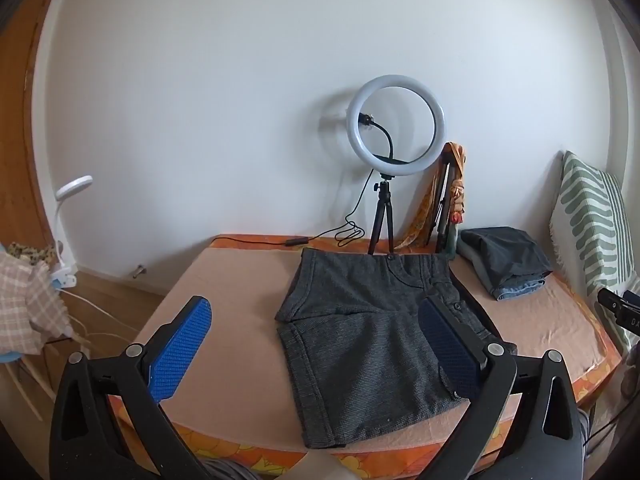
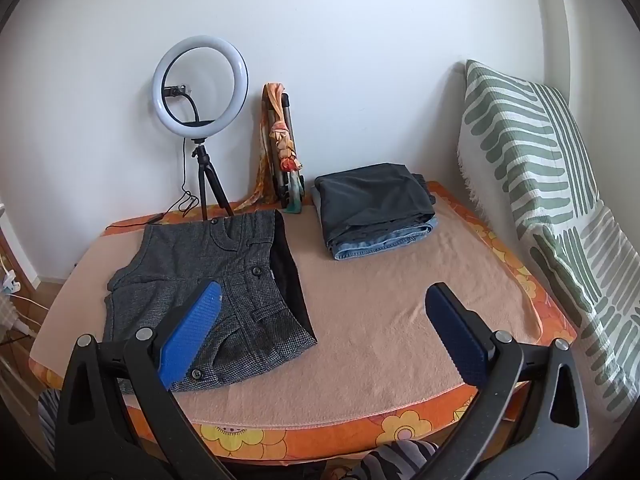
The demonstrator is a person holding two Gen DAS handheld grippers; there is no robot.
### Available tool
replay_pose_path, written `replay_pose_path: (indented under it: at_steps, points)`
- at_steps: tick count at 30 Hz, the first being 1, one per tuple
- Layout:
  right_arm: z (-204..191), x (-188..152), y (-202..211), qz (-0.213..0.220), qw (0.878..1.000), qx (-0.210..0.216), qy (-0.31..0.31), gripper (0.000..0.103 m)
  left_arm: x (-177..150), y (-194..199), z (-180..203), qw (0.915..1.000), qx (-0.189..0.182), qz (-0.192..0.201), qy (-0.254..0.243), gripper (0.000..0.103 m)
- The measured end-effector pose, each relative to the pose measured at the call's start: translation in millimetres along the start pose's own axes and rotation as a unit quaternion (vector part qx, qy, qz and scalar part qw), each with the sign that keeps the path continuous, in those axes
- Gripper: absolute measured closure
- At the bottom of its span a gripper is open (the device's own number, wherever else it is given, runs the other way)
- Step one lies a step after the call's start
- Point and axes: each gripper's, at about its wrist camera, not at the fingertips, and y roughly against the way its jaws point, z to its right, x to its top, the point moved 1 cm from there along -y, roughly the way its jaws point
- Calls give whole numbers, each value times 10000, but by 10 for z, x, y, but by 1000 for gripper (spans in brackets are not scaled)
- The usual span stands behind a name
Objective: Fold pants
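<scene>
Dark grey tweed pants [image 1: 360, 332] lie folded flat on the table's peach cloth [image 1: 236, 320], waistband with its black lining along the right side. They also show in the right wrist view [image 2: 208, 280], left of centre. My left gripper [image 1: 316, 340] is open and empty, held above the pants' near half; its blue pads [image 1: 180, 356] straddle them. My right gripper [image 2: 324, 332] is open and empty, above the bare cloth [image 2: 392, 280] just right of the pants.
A stack of folded jeans and dark pants [image 2: 376, 208] sits at the back right. A ring light on a tripod [image 2: 200, 88] and a scarf-draped stand [image 2: 280, 148] stand at the far edge. A striped cushion [image 2: 540, 184] lines the right side.
</scene>
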Motion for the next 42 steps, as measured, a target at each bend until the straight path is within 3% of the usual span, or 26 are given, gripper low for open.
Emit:
replay_pose_path:
  at_steps: [42]
  points:
    - [-34,-39,-25,-17,10000,66,1,0,-4,-29,34,10000,-40,-77,12,0]
